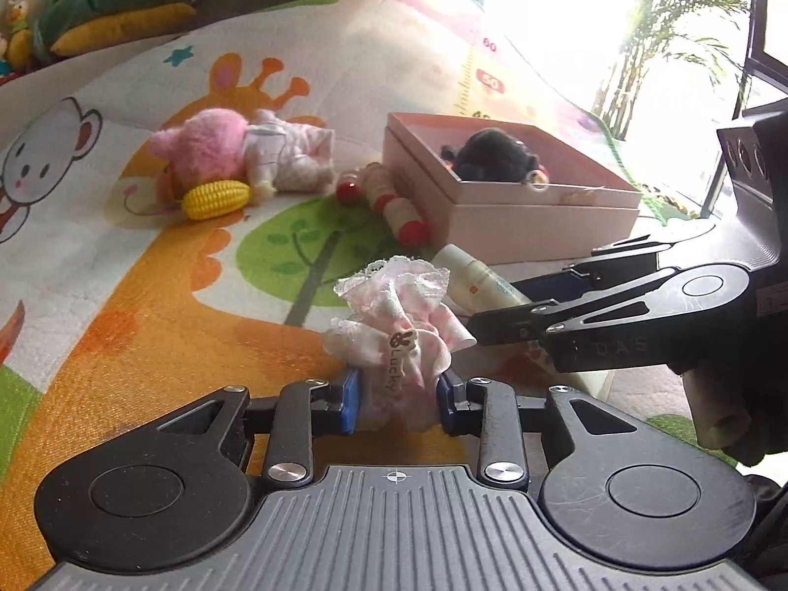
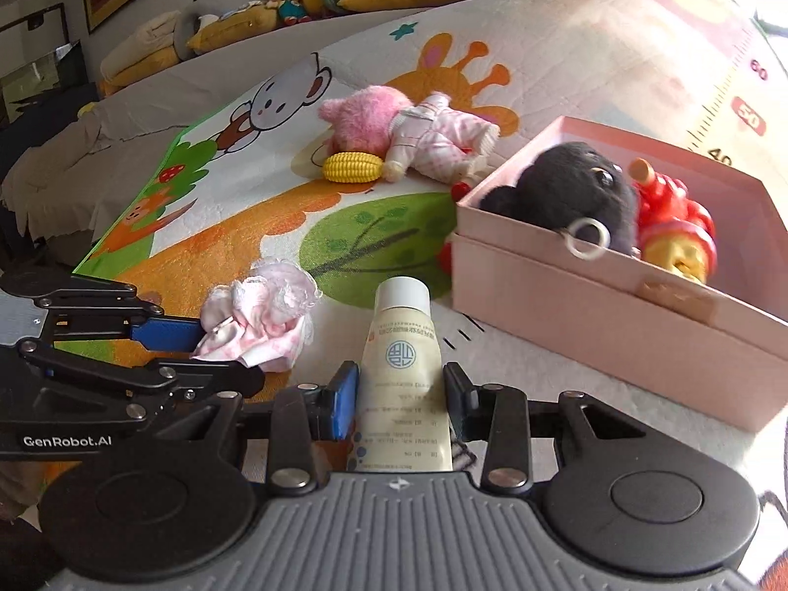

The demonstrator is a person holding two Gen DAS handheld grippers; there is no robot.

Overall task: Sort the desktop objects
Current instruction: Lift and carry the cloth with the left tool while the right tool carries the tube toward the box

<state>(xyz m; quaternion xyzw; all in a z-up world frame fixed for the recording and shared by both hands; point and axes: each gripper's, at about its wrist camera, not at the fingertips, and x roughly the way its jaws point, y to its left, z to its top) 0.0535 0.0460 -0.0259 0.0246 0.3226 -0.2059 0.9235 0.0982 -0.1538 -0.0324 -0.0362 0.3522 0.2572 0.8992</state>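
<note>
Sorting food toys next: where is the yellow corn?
The yellow corn lies on the play mat, tucked against the pink plush doll, left of the pink box.

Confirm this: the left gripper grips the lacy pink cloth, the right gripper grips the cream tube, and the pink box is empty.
Wrong on the box. The right wrist view shows the pink box holding a black plush toy and a red toy. The left gripper grips the lacy pink cloth; the right gripper grips the cream tube.

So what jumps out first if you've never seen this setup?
Two black grippers, each clamped on something: the left gripper on a frilly pink cloth, the right gripper on a cream tube. Behind them, a pink box holds a black plush toy on the cartoon play mat.
</note>
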